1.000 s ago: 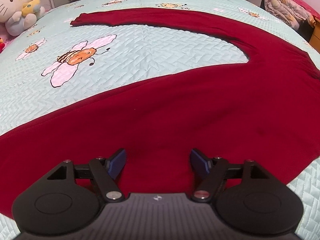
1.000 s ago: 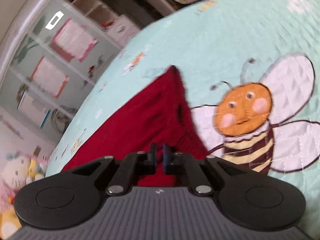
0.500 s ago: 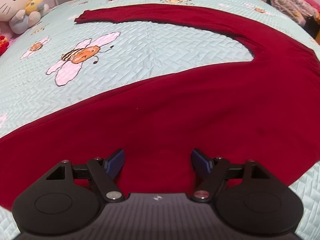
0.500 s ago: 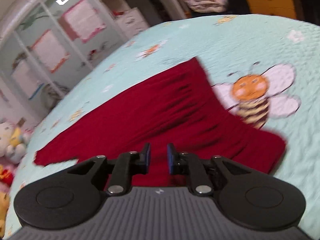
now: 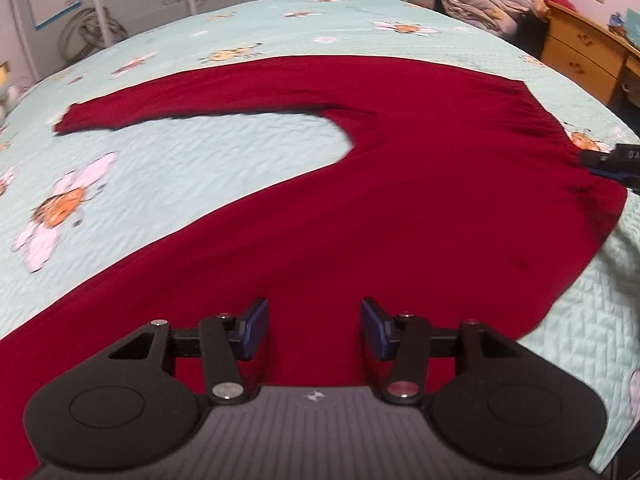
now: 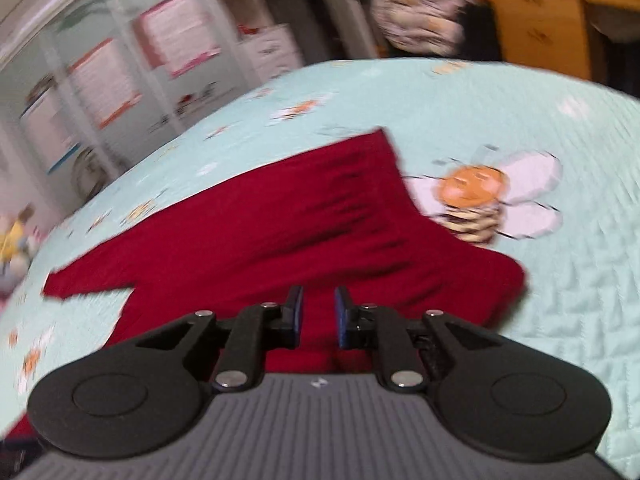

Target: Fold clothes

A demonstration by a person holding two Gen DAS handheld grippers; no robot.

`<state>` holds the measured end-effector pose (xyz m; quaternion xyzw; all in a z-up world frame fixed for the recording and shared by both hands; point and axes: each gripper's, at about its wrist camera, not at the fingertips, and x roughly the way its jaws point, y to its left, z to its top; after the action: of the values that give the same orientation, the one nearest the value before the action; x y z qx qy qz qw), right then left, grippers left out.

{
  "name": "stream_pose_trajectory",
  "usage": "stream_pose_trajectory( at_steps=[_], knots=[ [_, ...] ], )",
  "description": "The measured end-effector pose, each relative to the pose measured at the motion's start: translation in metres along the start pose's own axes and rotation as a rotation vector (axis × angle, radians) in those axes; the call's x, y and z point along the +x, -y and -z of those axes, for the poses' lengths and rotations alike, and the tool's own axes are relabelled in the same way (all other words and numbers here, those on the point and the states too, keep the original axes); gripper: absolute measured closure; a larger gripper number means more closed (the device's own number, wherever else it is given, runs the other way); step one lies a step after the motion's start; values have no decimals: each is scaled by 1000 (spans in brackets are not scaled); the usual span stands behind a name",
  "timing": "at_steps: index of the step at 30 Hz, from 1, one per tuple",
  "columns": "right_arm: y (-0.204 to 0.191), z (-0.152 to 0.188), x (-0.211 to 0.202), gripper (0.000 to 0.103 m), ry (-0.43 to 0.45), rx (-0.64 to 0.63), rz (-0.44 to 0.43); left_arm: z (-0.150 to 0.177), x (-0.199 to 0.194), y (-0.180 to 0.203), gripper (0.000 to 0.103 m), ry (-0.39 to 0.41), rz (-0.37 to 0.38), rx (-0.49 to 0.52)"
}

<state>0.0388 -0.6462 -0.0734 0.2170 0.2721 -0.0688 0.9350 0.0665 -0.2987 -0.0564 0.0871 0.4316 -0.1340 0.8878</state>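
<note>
Right wrist view is motion-blurred; shelving and far furniture there are smeared, hard to read. The near hem of the red garment (image 5: 400, 208) is hidden behind the claw bodies in both views, and whether any pad touches cloth cannot be told.

Left claw (image 5: 314, 330): jaws apart at a medium gap, they have just been closing, nothing clamped between the blue pads (image 5: 254, 328). Red cloth shows through the gap, under and beyond the tips.

Right claw (image 6: 318, 314): jaws at a narrow gap, not fully together, nothing visibly pinched; red fabric visible through the slit. In the left wrist view only its tip (image 5: 612, 162) pokes in at the right edge, at the garment's right border, rest cut off.

Red garment lies flat on the bed (image 5: 200, 172), spread from near the claws to far; it looks like trousers, one leg running far-left to its end (image 5: 70, 120), gathered band at far right (image 5: 536, 120). Near-left part cut off by the frame edge.

Bed cover is pale green, quilted, with bee prints (image 6: 476, 196); one sits just right of the garment. Far right: bundled quilt (image 5: 488, 0), wooden dresser (image 5: 580, 52).
</note>
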Motion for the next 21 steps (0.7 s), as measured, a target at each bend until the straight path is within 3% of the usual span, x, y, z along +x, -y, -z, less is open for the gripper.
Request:
stream_pose_trajectory(
  at_steps=[5, 8, 12, 16, 19, 21],
  knots=[
    [-11, 26, 19, 85, -106, -73, -47, 4, 28, 0, 45, 7, 8, -30],
    [4, 30, 16, 86, -84, -24, -76, 9, 23, -9, 44, 15, 20, -59],
    [10, 22, -1, 83, -18, -15, 7, 12, 12, -30, 47, 2, -13, -150],
    [-11, 25, -17, 83, -5, -75, -106, 19, -5, -42, 51, 27, -83, -220],
    [-34, 39, -14, 82, -75, -122, -211, 22, -2, -48, 51, -8, -91, -244],
    [-43, 51, -4, 81, -133, -154, -207, 26, 2, -50, 48, -25, -101, -245]
  ],
)
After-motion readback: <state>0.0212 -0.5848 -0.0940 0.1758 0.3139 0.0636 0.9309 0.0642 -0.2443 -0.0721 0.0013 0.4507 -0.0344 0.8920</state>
